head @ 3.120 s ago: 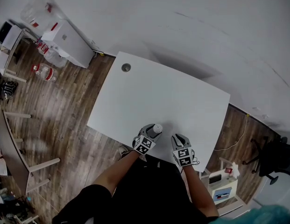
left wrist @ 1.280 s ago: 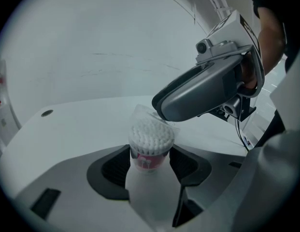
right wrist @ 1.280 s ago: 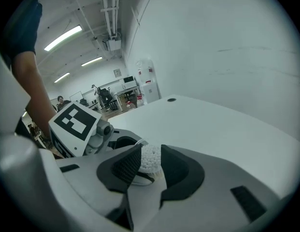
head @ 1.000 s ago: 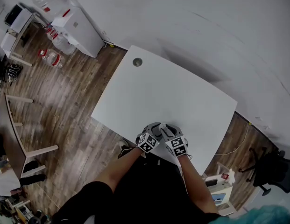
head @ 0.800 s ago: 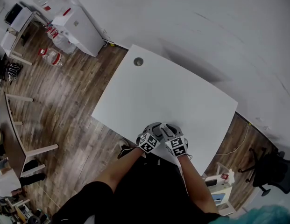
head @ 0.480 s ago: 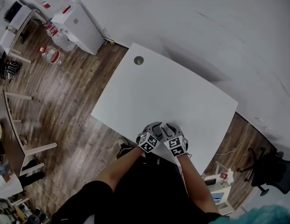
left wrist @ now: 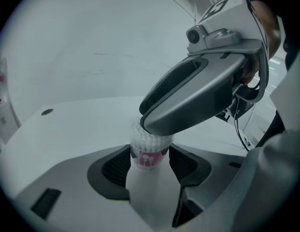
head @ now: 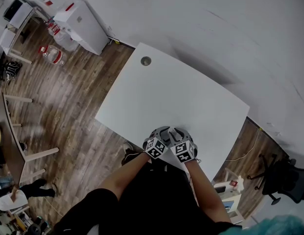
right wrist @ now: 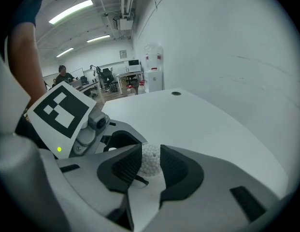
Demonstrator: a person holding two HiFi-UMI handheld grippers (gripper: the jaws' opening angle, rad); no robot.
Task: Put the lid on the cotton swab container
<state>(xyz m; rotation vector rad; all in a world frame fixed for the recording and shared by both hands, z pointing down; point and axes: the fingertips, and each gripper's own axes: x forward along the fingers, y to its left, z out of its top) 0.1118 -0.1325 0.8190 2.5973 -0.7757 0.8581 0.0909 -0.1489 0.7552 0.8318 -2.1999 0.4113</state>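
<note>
My left gripper point(left wrist: 149, 162) is shut on the cotton swab container point(left wrist: 150, 151), a clear tube with a pink label and white swab heads at its top. It holds it upright at the near edge of the white table point(head: 181, 92). My right gripper point(right wrist: 150, 166) has come over the container's top, and its grey body point(left wrist: 203, 91) hides the rim. The swab heads point(right wrist: 150, 158) show between its pads. Its jaws are closing, and I cannot make out a lid. In the head view the left gripper point(head: 163, 132) and the right gripper point(head: 173, 132) meet tip to tip.
A round cable hole point(head: 146, 61) sits at the table's far left corner. On the wood floor stand a white cabinet point(head: 78, 23) and water bottles point(head: 51, 55) at the back left, a wooden chair point(head: 14, 151) to the left, and a black office chair point(head: 281, 177) to the right.
Three seconds ago my right gripper was apart, to the right of the container. It has since moved left onto the container's top. In the last second both grippers have barely shifted.
</note>
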